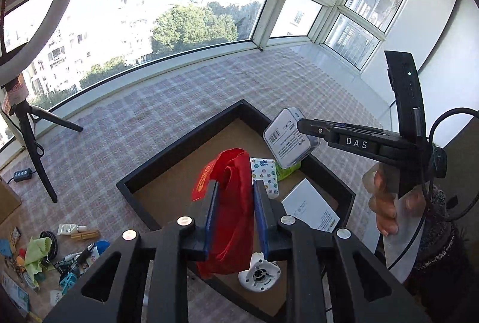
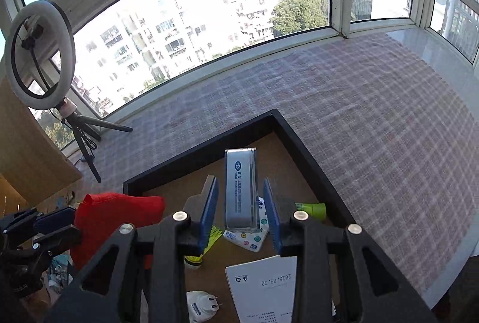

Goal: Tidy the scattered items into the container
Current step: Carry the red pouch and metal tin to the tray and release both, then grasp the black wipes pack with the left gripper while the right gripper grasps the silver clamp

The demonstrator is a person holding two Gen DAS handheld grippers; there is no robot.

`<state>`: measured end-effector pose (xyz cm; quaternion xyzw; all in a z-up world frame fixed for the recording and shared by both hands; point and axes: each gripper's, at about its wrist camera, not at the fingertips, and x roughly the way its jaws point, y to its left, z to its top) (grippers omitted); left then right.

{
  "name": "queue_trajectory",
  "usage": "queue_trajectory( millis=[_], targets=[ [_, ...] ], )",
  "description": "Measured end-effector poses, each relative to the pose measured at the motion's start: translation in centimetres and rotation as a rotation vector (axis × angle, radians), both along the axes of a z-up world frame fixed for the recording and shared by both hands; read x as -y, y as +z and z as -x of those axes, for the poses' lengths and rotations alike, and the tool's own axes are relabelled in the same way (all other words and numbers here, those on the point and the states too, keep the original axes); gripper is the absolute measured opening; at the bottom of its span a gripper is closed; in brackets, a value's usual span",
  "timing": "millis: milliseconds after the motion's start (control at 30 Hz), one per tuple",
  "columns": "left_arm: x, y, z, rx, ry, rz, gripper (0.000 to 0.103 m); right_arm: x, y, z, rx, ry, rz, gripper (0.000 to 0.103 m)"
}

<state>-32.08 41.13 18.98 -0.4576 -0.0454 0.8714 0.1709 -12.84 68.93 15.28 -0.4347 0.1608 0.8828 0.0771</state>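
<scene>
Container (image 1: pixel 140 173) — a black-walled tray on the checked cloth (image 1: pixel 209 83) — holds a white booklet (image 1: pixel 311 209), tissue pack (image 1: pixel 265 173) and white plug (image 1: pixel 259 272). Left gripper (image 1: pixel 236 218) is clenched on a red cloth (image 1: pixel 230 203) above it. Right gripper (image 2: pixel 241 212) carries a clear-cased box (image 2: pixel 241 188) between its pads over the tray — contact not confirmable. Loose items (image 1: pixel 45 251) lie outside.

My left gripper (image 1: pixel 236 221) holds the cloth bag (image 1: pixel 230 203) over the tray (image 1: pixel 185 137) — my right gripper (image 2: pixel 241 212) hangs the box (image 2: pixel 241 188) just right, above the tissue pack (image 2: pixel 248 239).

Both wrist views down over tray (image 1: pixel 239 110)
</scene>
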Motion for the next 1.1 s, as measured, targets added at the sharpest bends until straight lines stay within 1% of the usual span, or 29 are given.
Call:
queue_trajectory(
  millis=[67,100,167,267,367,467,700,900,967,1100],
  targets=[
    [0.1,0.3,0.1,-0.021,0.024,0.009,0.055,0.2,0.3,-0.5,-0.027,-0.002,-0.029,0.053],
    [0.3,0.3,0.1,-0.018,0.032,0.011,0.055,0.3,0.4,-0.6,-0.031,-0.002,-0.041,0.054],
    [1.0,0.3,-0.2,-0.01,0.041,0.007,0.055,0.7,0.4,-0.7,-0.034,0.013,-0.043,0.054],
    [2.2,0.3,-1.2,-0.015,0.073,0.037,0.055,1.7,0.3,-0.8,-0.029,0.045,-0.035,0.055],
    [3.8,0.7,-2.8,-0.025,0.114,0.057,0.055,3.2,0.2,-1.1,-0.032,0.085,-0.035,0.055],
    [5.8,0.9,-4.6,-0.023,0.159,0.056,0.055,4.9,0.3,-1.5,-0.042,0.137,-0.043,0.055],
    [11.6,1.4,-9.5,-0.027,0.304,0.095,0.055,8.3,0.5,-2.7,-0.084,0.235,-0.032,0.055],
    [17.1,1.1,-14.2,-0.011,0.427,0.137,0.055,12.1,0.2,-3.4,-0.069,0.346,-0.046,0.055],
    [19.1,0.8,-15.4,-0.001,0.471,0.136,0.055,13.5,0.2,-3.5,-0.059,0.383,-0.057,0.055],
    [23.5,0.3,-17.6,0.014,0.581,0.1,0.053,16.1,0.1,-3.6,-0.039,0.456,-0.074,0.055]
  ],
)
